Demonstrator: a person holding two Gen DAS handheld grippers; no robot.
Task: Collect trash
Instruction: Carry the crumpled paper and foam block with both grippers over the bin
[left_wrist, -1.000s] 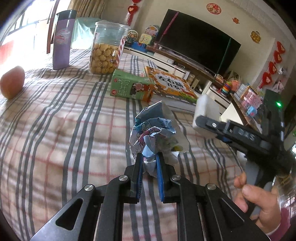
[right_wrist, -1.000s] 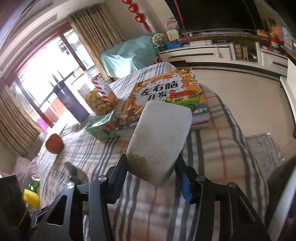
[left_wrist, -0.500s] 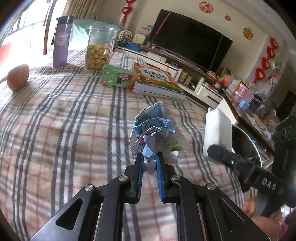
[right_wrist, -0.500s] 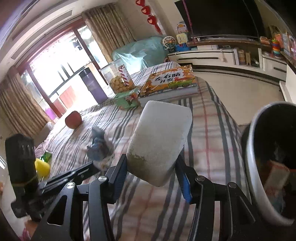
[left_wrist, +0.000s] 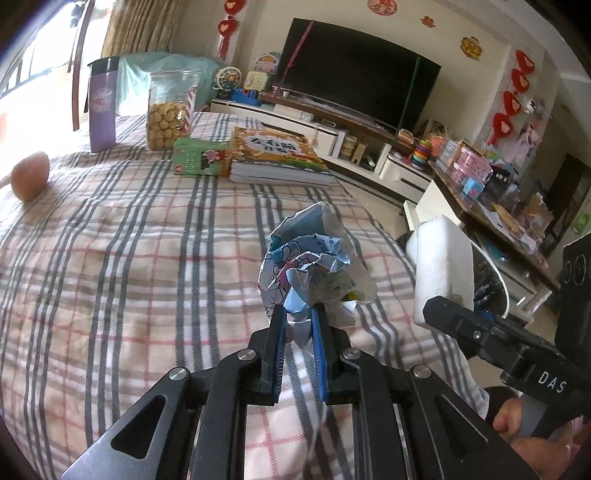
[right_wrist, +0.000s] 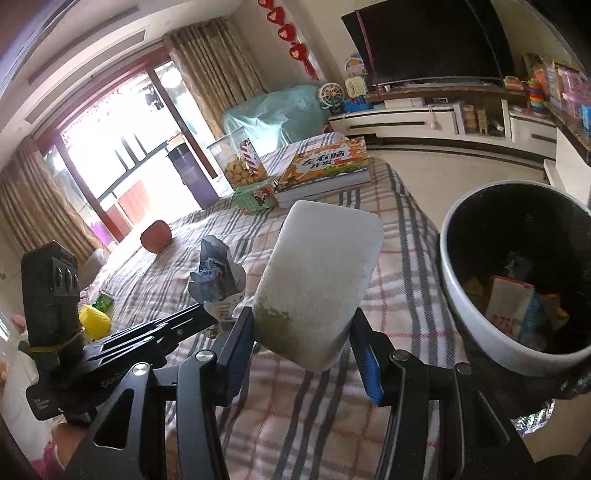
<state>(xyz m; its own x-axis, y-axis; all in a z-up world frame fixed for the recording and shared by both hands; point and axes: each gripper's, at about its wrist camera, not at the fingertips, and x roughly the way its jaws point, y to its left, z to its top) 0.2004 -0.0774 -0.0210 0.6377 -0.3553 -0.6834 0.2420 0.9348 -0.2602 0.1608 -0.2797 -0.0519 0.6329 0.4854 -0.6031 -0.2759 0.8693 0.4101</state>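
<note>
My left gripper (left_wrist: 298, 317) is shut on a crumpled blue and white paper wrapper (left_wrist: 314, 266) and holds it above the checked tablecloth (left_wrist: 129, 266). The wrapper also shows in the right wrist view (right_wrist: 216, 277). My right gripper (right_wrist: 303, 332) is shut on a white foam block (right_wrist: 317, 280), which also shows in the left wrist view (left_wrist: 443, 266). A white-rimmed dark trash bin (right_wrist: 461, 295) stands off the table's right edge, with several scraps inside. The foam block is just left of the bin's rim.
At the table's far end are a purple tumbler (left_wrist: 101, 110), a jar of biscuits (left_wrist: 170, 110), a green box (left_wrist: 201, 160) and an orange book (left_wrist: 277, 155). An apple (left_wrist: 29, 175) lies at the left. A TV stand (left_wrist: 332, 129) runs along the wall.
Both grippers have moved right and back with their loads, toward the table's right edge. The trash bin has come into the right wrist view and now fills its right side.
</note>
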